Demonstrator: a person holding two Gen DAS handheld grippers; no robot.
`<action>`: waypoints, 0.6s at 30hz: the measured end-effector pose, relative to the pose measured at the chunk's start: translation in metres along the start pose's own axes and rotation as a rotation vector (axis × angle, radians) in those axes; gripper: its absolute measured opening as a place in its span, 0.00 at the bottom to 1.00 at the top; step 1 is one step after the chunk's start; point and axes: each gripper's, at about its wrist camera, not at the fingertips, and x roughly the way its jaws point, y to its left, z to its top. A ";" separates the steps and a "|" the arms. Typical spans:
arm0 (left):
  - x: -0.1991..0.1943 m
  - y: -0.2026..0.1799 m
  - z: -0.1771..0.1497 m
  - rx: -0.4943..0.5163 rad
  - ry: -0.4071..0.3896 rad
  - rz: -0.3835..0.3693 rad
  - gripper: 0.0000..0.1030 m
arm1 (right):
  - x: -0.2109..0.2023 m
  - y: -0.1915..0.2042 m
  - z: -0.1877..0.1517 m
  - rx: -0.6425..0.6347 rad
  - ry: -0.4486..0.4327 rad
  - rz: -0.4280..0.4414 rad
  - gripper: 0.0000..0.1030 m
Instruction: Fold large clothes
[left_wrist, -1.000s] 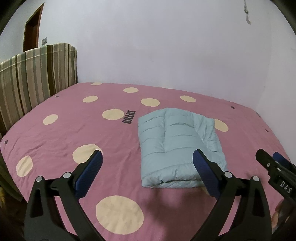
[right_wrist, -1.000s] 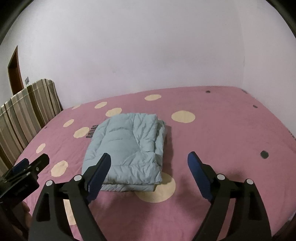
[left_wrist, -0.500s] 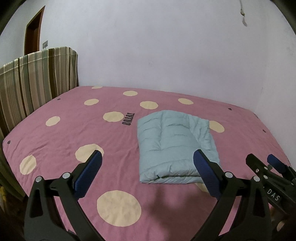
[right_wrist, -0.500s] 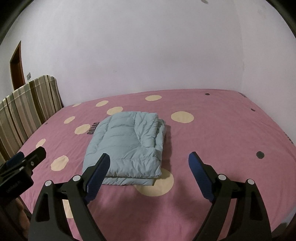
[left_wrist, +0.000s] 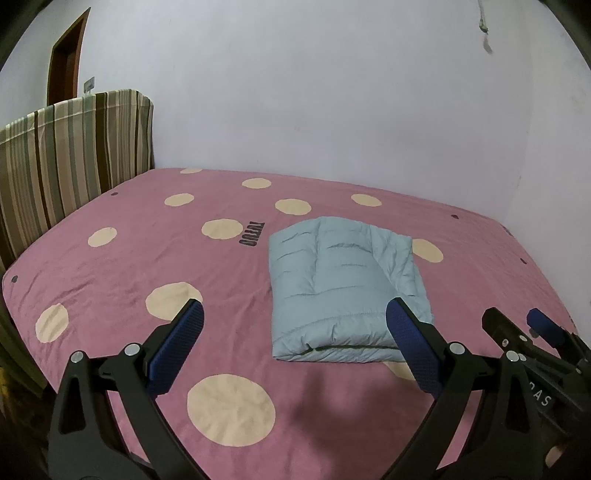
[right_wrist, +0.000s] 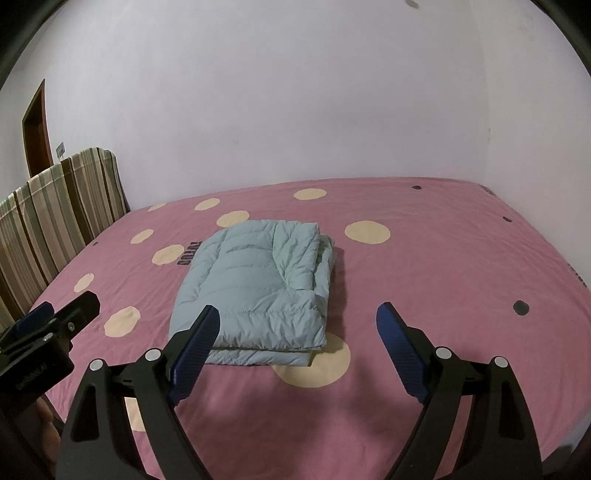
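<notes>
Holding my left gripper (left_wrist: 295, 343) and right gripper (right_wrist: 297, 347) above the near edge of the bed (left_wrist: 110, 266), jaws of both spread wide and empty; the jacket (right_wrist: 255, 288) lies folded into a thick rectangle mid-bed, just ahead of the fingertips, touched by neither. Risk, as I judge it: the puffy layers may spring open; the loose flap along its right side could slide off if a finger snags it; a nudge would skew the stack.
</notes>
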 end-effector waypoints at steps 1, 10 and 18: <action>0.000 0.000 0.000 0.000 0.000 0.000 0.96 | 0.000 0.000 0.000 0.000 0.000 0.002 0.83; 0.003 -0.001 -0.001 0.002 0.010 0.002 0.96 | 0.001 0.001 -0.001 0.000 0.003 0.001 0.83; 0.004 -0.002 -0.001 0.003 0.011 0.005 0.96 | 0.001 0.001 -0.003 0.003 0.010 0.004 0.83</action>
